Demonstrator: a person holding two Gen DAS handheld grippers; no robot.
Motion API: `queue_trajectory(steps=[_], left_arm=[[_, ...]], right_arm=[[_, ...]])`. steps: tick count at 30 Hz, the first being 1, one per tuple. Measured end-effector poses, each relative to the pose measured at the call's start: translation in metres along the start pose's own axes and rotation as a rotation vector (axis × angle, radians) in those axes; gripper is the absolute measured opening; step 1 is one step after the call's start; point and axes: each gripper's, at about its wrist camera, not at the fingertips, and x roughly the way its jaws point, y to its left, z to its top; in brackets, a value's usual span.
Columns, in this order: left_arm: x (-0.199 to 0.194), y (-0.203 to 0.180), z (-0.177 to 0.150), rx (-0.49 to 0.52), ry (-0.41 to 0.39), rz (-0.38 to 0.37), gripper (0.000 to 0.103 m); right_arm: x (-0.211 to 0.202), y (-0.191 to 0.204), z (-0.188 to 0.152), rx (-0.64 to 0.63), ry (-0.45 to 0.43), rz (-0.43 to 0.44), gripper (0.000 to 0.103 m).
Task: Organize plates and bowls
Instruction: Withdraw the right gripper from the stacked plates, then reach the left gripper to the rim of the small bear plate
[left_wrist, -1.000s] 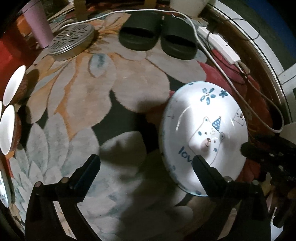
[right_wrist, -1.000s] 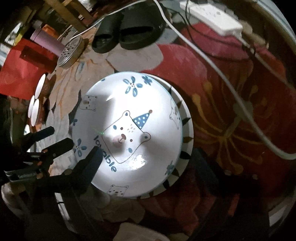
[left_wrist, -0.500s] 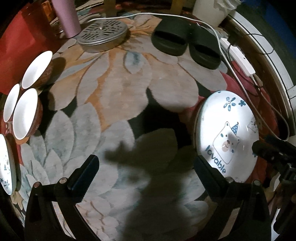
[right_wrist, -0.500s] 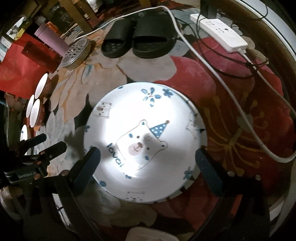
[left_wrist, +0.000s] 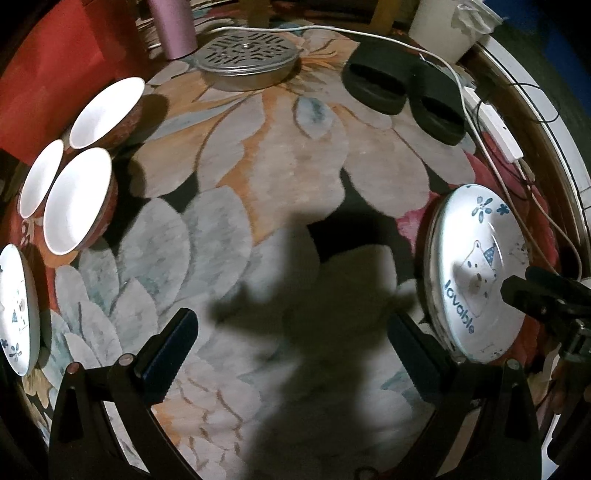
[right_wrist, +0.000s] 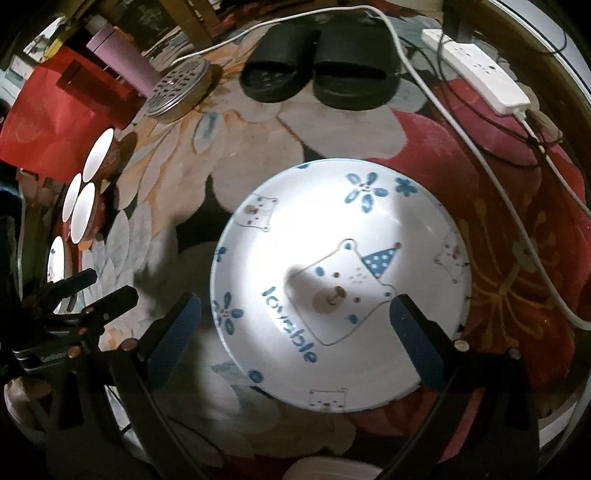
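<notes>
So the bear plate (right_wrist: 340, 288) sat flat on the flowery rug (left_wrist: 258, 177), dead centre in the right wrist view and at the right edge in the left one. Right gripper (right_wrist: 295, 332) had its jaws spread wide either side of the plate, gripping nothing. Left gripper (left_wrist: 291, 354) was wide open too, over bare rug. Three white bowls (left_wrist: 77, 199) clustered at far left.
</notes>
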Motion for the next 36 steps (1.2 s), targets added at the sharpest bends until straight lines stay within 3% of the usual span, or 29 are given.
queue_trajectory(steps=[36], left_arm=[[-0.017,0.115,-0.033,-0.159,-0.008,0.071,0.102]], right_arm=[[0.036,0.110,-0.001,-0.160,0.062,0.059,0.103]])
